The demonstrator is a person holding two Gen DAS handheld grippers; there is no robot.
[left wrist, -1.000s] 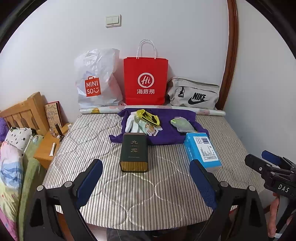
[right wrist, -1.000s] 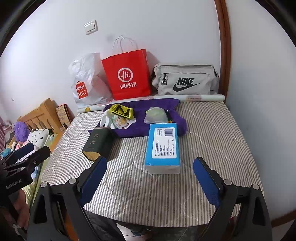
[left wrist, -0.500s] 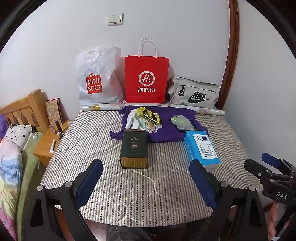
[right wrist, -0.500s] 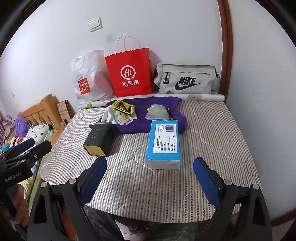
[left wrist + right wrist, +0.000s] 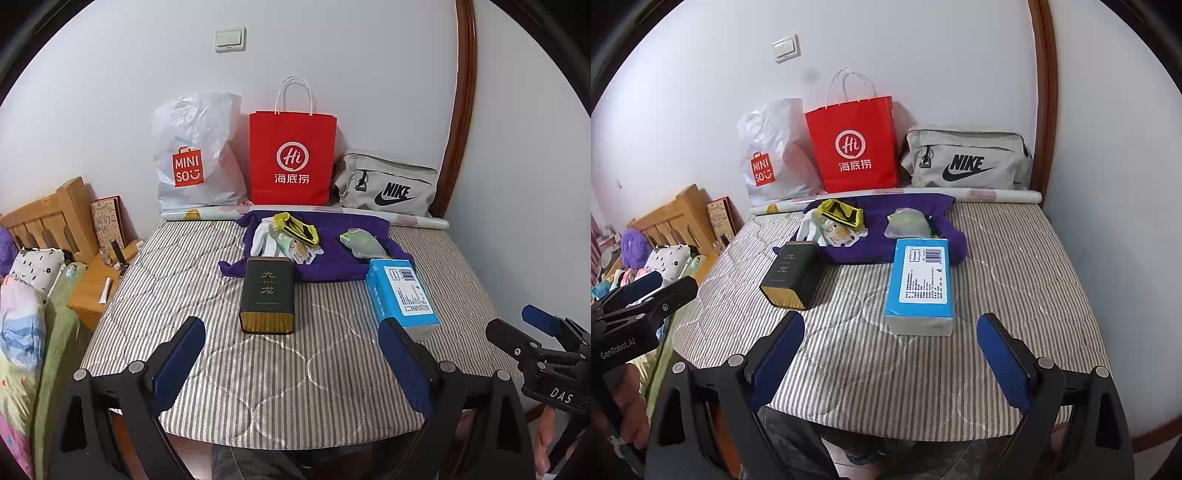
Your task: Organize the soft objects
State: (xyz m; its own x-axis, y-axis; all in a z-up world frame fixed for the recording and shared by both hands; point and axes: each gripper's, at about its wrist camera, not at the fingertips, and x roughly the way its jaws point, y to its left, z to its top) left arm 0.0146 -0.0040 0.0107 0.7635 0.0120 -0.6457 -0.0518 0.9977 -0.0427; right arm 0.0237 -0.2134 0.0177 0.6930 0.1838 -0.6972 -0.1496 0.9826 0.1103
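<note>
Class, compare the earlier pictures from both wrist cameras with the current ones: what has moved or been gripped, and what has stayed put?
Only the views shift: both cameras have drifted back and up slightly. Nothing was gripped or released. The left gripper and right gripper stay open over the mattress; the dark tin, blue box and purple cloth lie as before.

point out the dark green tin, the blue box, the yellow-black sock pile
dark green tin (image 5: 267,291), left wrist view, top face.
blue box (image 5: 922,277), right wrist view, label face.
yellow-black sock (image 5: 841,213), right wrist view, middle.
</note>
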